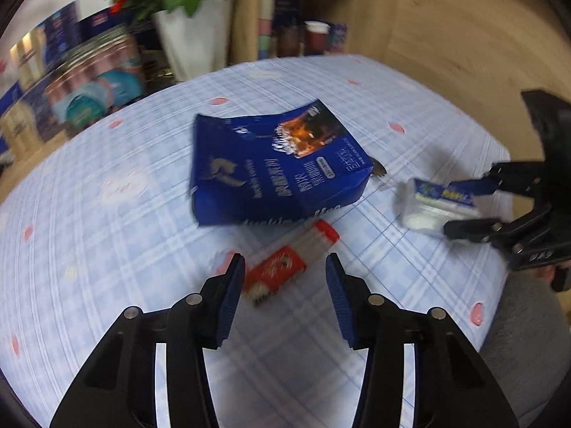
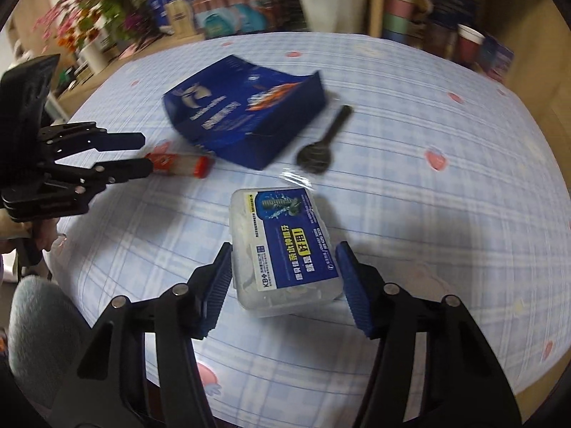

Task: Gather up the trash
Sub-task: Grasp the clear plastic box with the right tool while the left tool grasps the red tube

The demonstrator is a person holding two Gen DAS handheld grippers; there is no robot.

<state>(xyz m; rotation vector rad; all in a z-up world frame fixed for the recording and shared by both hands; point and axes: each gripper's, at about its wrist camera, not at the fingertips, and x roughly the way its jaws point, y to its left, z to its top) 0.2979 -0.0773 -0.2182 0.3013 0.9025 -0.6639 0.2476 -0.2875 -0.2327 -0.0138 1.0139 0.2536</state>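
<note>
A red and white sachet (image 1: 285, 267) lies on the blue checked tablecloth (image 1: 107, 232), just ahead of my open left gripper (image 1: 285, 267); it also shows in the right wrist view (image 2: 178, 164). A crumpled blue coffee box (image 1: 274, 167) lies behind it, also seen from the right (image 2: 246, 114). My right gripper (image 2: 285, 256) is open with its jaws on either side of a clear plastic box with a blue label (image 2: 285, 253), which rests on the cloth. From the left view that box (image 1: 433, 207) sits between the right gripper's fingers (image 1: 474, 226).
A dark spoon (image 2: 321, 146) lies beside the blue box. Flower pots (image 1: 196, 35), tins (image 1: 100, 71) and cups (image 2: 471, 46) stand on shelves behind the table. The table's edge runs close to the right (image 1: 499, 267).
</note>
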